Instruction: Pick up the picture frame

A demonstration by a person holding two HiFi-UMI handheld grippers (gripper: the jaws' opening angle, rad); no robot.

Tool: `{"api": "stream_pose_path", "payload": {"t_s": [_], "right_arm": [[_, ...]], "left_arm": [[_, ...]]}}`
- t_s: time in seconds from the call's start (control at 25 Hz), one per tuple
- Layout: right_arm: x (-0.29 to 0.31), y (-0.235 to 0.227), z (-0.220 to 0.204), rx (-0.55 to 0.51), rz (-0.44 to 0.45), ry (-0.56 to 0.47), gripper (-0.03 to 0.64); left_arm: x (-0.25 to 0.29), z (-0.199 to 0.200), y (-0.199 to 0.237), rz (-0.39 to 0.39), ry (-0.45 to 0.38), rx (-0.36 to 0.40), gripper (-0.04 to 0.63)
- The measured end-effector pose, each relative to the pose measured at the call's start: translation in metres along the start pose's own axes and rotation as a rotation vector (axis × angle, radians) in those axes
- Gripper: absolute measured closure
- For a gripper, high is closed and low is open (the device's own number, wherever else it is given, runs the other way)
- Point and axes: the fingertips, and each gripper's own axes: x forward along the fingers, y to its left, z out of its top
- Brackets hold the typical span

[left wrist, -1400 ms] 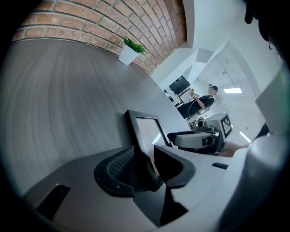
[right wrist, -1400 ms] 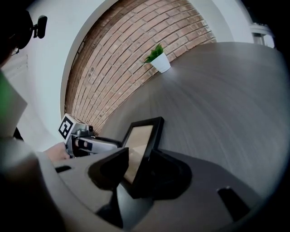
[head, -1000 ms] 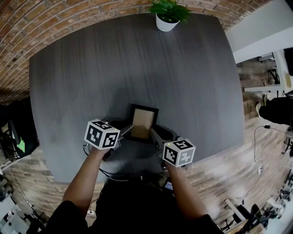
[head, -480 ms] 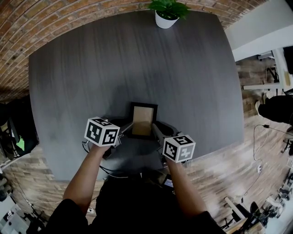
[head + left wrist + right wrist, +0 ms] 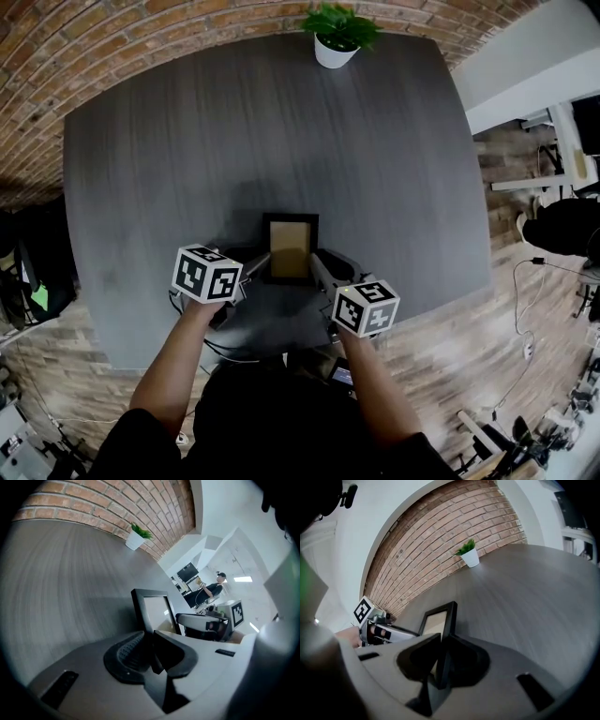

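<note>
Picture frame (image 5: 290, 247) standing on the dark surface (image 5: 234, 141). The fingers of the left gripper (image 5: 262, 263) and the right gripper (image 5: 315, 264), having just been closing, clamp its left and right edges.

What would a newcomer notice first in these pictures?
The black picture frame stands near the front edge of the dark grey table, clamped from both sides. The left gripper is on its left edge and the right gripper on its right edge, and both sets of jaws have just been closing onto it. After that, the small potted plant sits alone at the table's far edge, by the brick wall.
</note>
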Motion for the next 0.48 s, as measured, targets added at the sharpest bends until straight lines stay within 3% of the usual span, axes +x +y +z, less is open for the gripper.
{"api": "stream_pose_path", "payload": {"t_s": [0.48], "right_arm": [[-0.050, 0.053, 0.045, -0.143, 0.033, -0.152, 0.554]], "left_arm": [[-0.058, 0.021, -0.046, 0.007, -0.168, 0.060, 0.543]]}}
